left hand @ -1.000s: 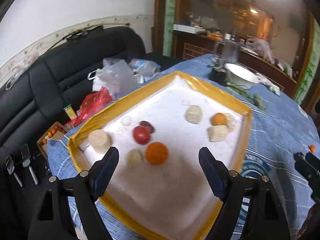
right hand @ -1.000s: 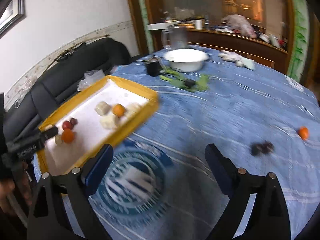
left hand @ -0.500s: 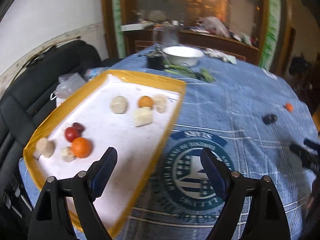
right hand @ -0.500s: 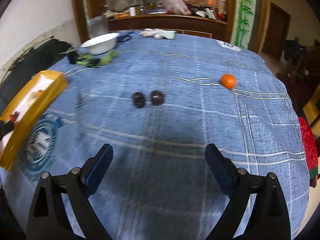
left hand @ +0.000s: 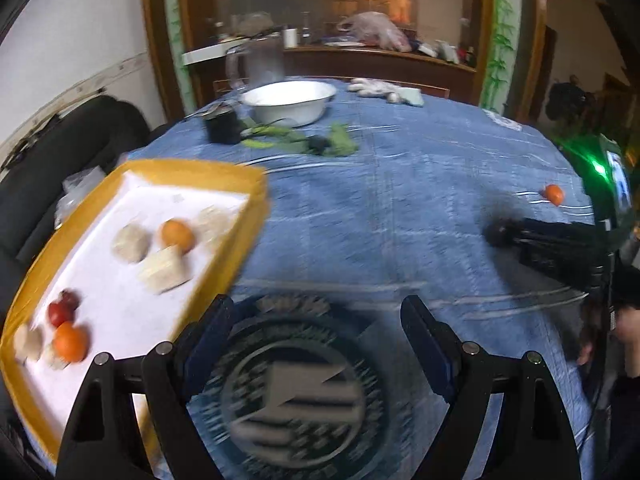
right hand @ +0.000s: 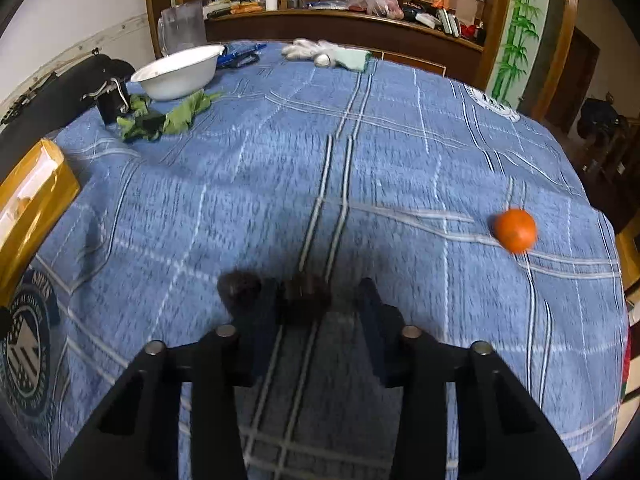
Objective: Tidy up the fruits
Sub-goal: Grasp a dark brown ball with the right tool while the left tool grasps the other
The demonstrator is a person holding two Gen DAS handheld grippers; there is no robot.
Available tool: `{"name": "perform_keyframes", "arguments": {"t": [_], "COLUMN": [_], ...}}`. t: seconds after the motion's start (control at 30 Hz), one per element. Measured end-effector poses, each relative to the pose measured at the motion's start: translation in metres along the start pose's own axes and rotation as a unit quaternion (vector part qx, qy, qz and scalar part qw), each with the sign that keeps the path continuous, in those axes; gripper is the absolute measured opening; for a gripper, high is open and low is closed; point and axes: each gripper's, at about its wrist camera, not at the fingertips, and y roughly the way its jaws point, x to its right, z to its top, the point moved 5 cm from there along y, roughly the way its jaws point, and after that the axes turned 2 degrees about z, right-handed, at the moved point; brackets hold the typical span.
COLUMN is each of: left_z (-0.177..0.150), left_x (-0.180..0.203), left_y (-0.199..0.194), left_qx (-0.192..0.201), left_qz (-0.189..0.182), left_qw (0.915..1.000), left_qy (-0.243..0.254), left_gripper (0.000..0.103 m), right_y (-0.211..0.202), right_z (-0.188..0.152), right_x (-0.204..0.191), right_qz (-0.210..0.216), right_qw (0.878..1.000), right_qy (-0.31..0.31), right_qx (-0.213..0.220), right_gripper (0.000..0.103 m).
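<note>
A yellow-rimmed white tray point(left hand: 192, 168) sits at the table's left and holds two oranges point(left hand: 178, 235), a red fruit point(left hand: 60, 314) and several pale pieces point(left hand: 164, 270). My left gripper point(left hand: 317, 304) hangs open above the round emblem on the blue tablecloth, right of the tray, holding nothing. My right gripper point(right hand: 315, 284) is low on the cloth with its jaws narrowed around a dark fruit point(right hand: 306, 294); a gap shows on the fruit's right side. A second dark fruit point(right hand: 240, 286) lies just outside the left finger. A loose orange point(right hand: 515, 230) rests on the cloth to the right.
At the table's far side stand a white bowl point(right hand: 176, 72), green leaves point(right hand: 172, 118), a small black object point(right hand: 112, 104), a glass jug point(right hand: 182, 26) and white gloves point(right hand: 320, 50). A black sofa point(left hand: 80, 136) lies beyond the tray. A person's hand point(left hand: 624, 340) holds the right gripper.
The left view swung right, from above the tray to above the emblem. The right gripper came down onto the two dark fruits and its jaws narrowed around one.
</note>
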Motion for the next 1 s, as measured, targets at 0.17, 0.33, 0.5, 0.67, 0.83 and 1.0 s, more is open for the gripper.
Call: {"name": "perform_keyframes", "arguments": {"t": [0.17, 0.33, 0.5, 0.67, 0.83, 1.0], "left_z": [0.021, 0.035, 0.034, 0.035, 0.026, 0.011], "left_x": [0.05, 0.11, 0.147, 0.157, 0.141, 0.125], "left_y": [0.025, 0.049, 0.073, 0.072, 0.05, 0.023], "left_qx": [-0.009, -0.02, -0.03, -0.032, -0.025, -0.011], "left_qz": [-0.037, -0.078, -0.09, -0.085, -0.084, -0.083], "left_qw": [0.999, 0.9952, 0.9925, 0.9905, 0.9911, 0.9916], "left_qy": [0.025, 0.055, 0.077, 0.103, 0.1, 0.099], "left_gripper": [0.085, 0.085, 0.072, 0.02, 0.019, 0.019], "right_y": [-0.004, -0.019, -0.042, -0.052, -0.066, -0.083], "right_z": [-0.003, -0.02, -0.04, -0.053, -0.059, -0.069], "right_x": [0.008, 0.043, 0.077, 0.076, 0.057, 0.029], "right_qz": [0.009, -0.001, -0.016, -0.009, 0.004, 0.02], "right_qw": [1.0, 0.998, 0.995, 0.994, 0.995, 0.994], "right_qy": [0.012, 0.057, 0.097, 0.103, 0.096, 0.095], "right_qx": [0.003, 0.004, 0.013, 0.017, 0.028, 0.043], "right_gripper": [0.023, 0.023, 0.023, 0.023, 0.023, 0.023]}}
